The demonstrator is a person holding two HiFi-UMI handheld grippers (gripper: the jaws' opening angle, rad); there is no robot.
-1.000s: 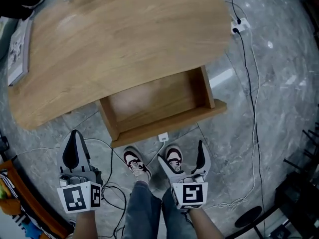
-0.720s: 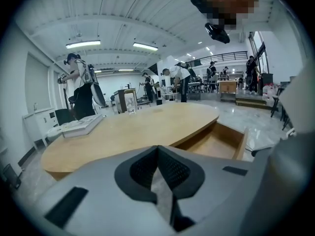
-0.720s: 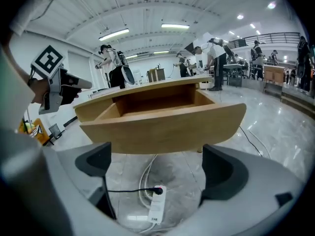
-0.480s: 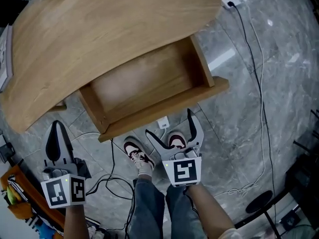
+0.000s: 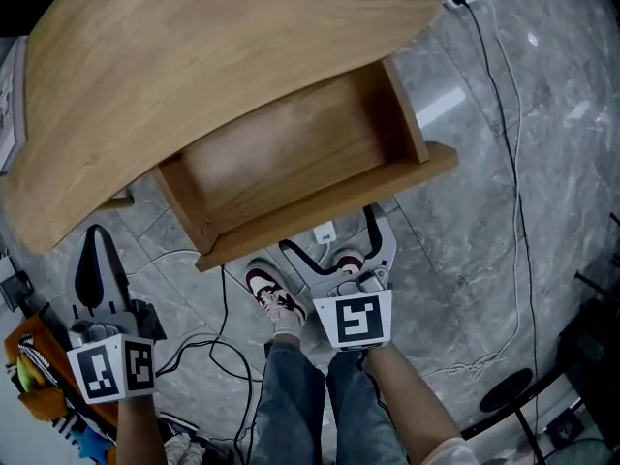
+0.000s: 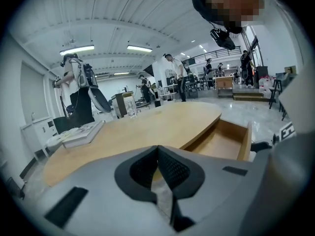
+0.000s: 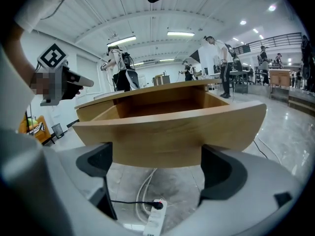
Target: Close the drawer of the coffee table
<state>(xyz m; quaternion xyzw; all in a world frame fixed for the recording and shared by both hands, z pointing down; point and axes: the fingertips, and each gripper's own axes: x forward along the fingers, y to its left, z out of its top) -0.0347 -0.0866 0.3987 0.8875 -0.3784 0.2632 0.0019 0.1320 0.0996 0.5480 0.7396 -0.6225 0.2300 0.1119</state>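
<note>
While the drawer [image 7: 167, 132] stood pulled out from the worktop [image 5: 223, 56], the right claw [image 7: 156, 168] gaped empty near its front, left claw [image 6: 158, 154] pinched closed, empty. Prob stiff, light; push front's middle.

Bright, even indoor light falls from ceiling strip lamps [image 6: 78, 48], which are visible in both gripper views. White glare streaks the polished floor [image 5: 552, 192]. The coffee table [image 5: 213, 56] casts a soft shadow into the drawer [image 5: 291, 158]. All 3 views bend strongly at the edges and have black corners. The left gripper [image 6: 157, 151], close to its lens, looks soft.
</note>
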